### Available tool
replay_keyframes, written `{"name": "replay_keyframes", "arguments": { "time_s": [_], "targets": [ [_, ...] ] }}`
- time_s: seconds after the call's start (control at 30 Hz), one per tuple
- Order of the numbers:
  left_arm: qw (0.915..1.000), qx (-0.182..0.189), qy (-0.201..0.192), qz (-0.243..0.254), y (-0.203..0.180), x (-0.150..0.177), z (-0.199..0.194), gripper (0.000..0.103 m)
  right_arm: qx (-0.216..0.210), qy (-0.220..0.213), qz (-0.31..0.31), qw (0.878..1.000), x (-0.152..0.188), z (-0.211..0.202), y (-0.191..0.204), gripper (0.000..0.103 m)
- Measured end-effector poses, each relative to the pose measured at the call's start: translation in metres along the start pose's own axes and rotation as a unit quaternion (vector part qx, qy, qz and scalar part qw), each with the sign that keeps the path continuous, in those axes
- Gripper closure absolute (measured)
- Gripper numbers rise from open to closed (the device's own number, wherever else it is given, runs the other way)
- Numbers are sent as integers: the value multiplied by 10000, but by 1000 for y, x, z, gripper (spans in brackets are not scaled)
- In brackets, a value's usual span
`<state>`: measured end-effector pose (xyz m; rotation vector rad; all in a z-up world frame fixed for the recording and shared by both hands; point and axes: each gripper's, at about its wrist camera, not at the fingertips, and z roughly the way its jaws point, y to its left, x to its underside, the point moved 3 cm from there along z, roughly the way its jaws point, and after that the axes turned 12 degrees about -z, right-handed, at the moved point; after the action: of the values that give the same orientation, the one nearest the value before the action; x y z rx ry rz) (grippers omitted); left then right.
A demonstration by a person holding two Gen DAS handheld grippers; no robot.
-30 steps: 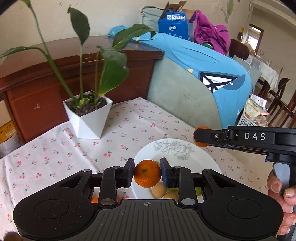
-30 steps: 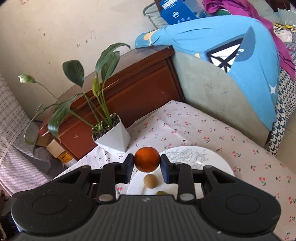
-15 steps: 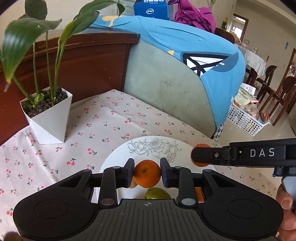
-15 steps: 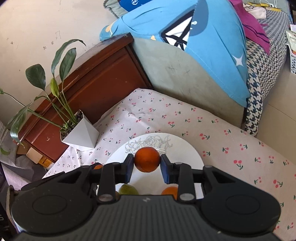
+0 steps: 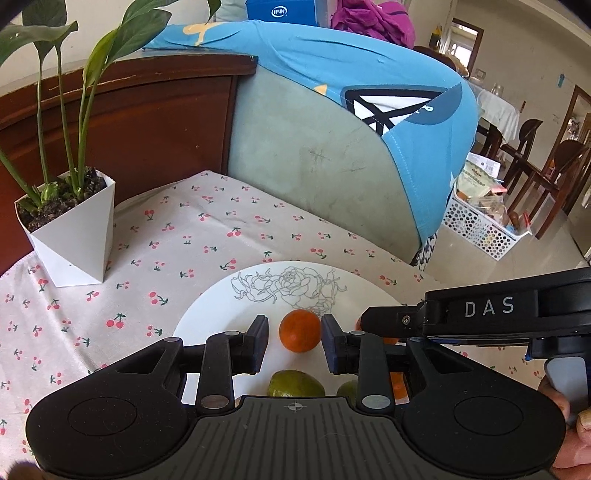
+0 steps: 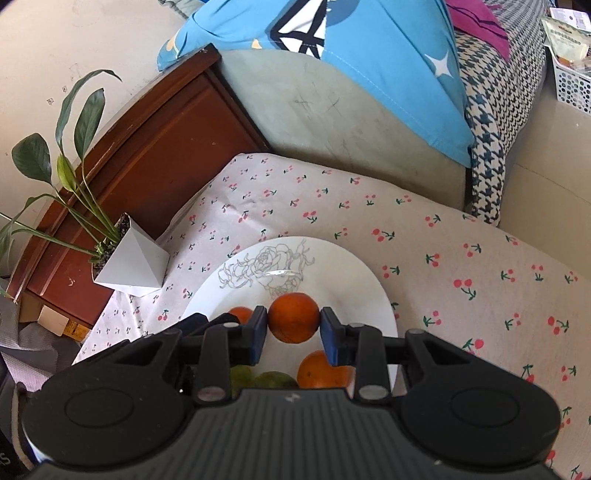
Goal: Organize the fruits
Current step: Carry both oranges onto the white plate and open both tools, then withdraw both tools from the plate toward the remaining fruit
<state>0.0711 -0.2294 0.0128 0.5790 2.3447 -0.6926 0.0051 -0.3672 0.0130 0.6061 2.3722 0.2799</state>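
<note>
Since half a second ago the left tongs (image 5: 294,341) are opening, releasing their small orange tangerine (image 5: 300,330) onto the white rose-patterned plate (image 5: 221,306); the right tongs (image 6: 293,332) are also opening, pads barely touching their own round orange fruit (image 6: 293,322)

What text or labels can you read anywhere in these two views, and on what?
"DAS": white letters on the black body of the right tongs, seen from the left wrist view.
Blue box behind the sofa: a white oval logo, characters too small to read.
Packets in the white perforated basket: print too blurred to read.
Packet at the top right of the right wrist view: print unreadable.
</note>
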Motion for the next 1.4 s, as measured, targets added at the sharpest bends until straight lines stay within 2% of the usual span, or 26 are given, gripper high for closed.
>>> {"name": "replay_keyframes", "arguments": {
  "time_s": [0.27, 0.43, 0.5, 0.7, 1.13, 1.4],
  "targets": [
    [9998, -163, -75, 57, 2, -4, -14, 55, 9, -166, -78, 9998, -5, -7, 3, 69],
    [9995, -302, -58, -42, 11, -7, -24, 52, -80, -192, -101, 9997, -5, -10, 7, 69],
    [9993, -376, -63, -51, 15, -8, -29, 45, -109, -201, -142, 9996, -5, -11, 10, 68],
    [9986, -503, -116, -111, 31, -12, -46, 38, -264, -183, -291, 9991, -1, -13, 21, 68],
    [9952, -818, -217, -492, 72, -17, -80, 38, -723, -177, -1263, 9892, 15, -16, 74, 68],
    [9916, -1053, -239, -707, 101, -11, -95, 38, -1061, -28, -1625, 9810, 31, -10, 101, 68]
  ]
}}
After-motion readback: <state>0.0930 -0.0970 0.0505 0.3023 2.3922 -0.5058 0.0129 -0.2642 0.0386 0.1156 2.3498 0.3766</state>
